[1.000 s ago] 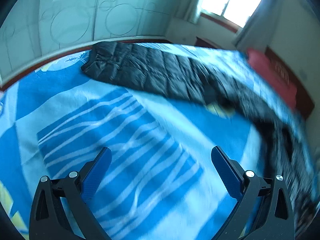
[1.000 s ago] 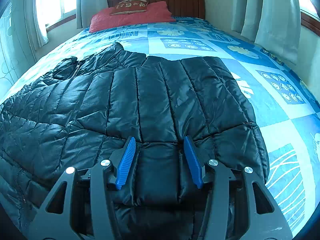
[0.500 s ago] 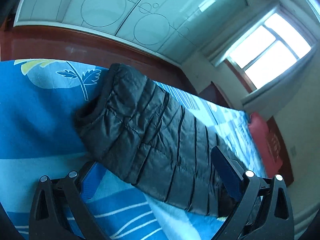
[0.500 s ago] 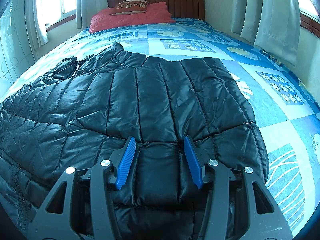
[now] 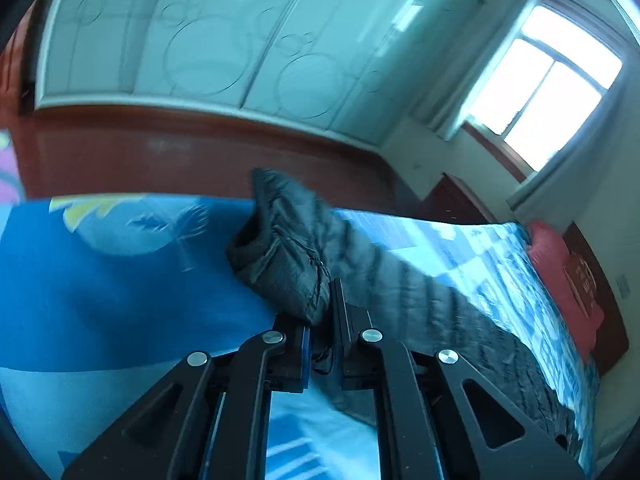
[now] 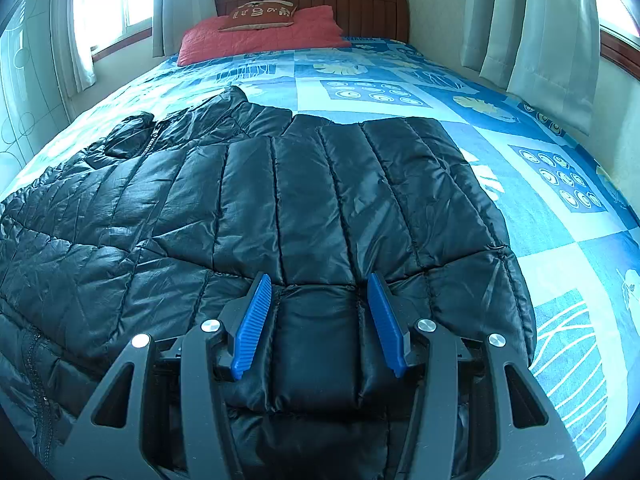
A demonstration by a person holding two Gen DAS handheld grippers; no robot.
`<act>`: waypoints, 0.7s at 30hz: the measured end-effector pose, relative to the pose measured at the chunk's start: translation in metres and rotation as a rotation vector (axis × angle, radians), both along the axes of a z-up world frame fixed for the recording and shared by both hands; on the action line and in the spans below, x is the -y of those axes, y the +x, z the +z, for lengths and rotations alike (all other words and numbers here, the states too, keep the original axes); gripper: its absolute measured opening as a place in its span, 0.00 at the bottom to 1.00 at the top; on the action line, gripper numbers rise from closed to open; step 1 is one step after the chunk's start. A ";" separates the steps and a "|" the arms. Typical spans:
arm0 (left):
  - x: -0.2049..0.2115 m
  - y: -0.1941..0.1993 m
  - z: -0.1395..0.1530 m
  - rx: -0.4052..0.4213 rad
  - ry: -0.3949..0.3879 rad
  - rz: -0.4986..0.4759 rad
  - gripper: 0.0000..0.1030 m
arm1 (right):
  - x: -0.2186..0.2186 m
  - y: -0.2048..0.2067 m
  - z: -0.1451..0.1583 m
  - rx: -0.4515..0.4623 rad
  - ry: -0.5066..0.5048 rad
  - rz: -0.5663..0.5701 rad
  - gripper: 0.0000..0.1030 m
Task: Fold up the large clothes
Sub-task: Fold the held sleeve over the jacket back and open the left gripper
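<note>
The black quilted puffer jacket (image 6: 304, 208) lies spread across the near half of the bed (image 6: 560, 216), one sleeve (image 5: 288, 256) stretched toward the bed's left edge. It looks light, soft and slippery, apt to bunch, so cuffs and hems seem the surest holds. The left gripper (image 5: 322, 344) has just closed its jaws on the sleeve's cuff end; the right gripper (image 6: 320, 324), jaws half open, straddles a puffy fold at the near hem, though I cannot tell whether it pinches.

Brown cushion (image 6: 258, 14) on red pillow (image 6: 264, 38), far ahead of right gripper at headboard: pale lettering across top, too small and distorted to read. No other text, labels or numbers legible.
</note>
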State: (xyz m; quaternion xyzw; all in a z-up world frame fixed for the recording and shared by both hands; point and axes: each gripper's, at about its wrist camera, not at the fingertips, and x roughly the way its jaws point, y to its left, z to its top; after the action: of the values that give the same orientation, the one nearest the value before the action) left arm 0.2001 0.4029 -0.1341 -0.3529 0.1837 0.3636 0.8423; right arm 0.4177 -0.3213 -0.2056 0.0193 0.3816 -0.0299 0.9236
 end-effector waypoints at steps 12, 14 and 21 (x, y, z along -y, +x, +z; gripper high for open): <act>0.195 0.115 0.074 0.027 0.250 -0.507 0.08 | 0.002 0.001 0.001 0.003 0.011 -0.001 0.49; 0.235 0.132 0.078 0.013 0.281 -0.584 0.08 | 0.003 0.001 0.001 0.005 0.013 -0.002 0.49; 0.352 0.178 0.061 -0.077 0.371 -0.799 0.08 | 0.005 0.002 0.000 0.008 0.020 -0.003 0.49</act>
State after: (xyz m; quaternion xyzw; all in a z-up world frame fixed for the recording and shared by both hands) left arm 0.3780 0.0504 -0.0726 -0.0830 0.2687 0.0490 0.9584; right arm 0.4193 -0.3258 -0.2056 0.0290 0.3780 -0.0274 0.9249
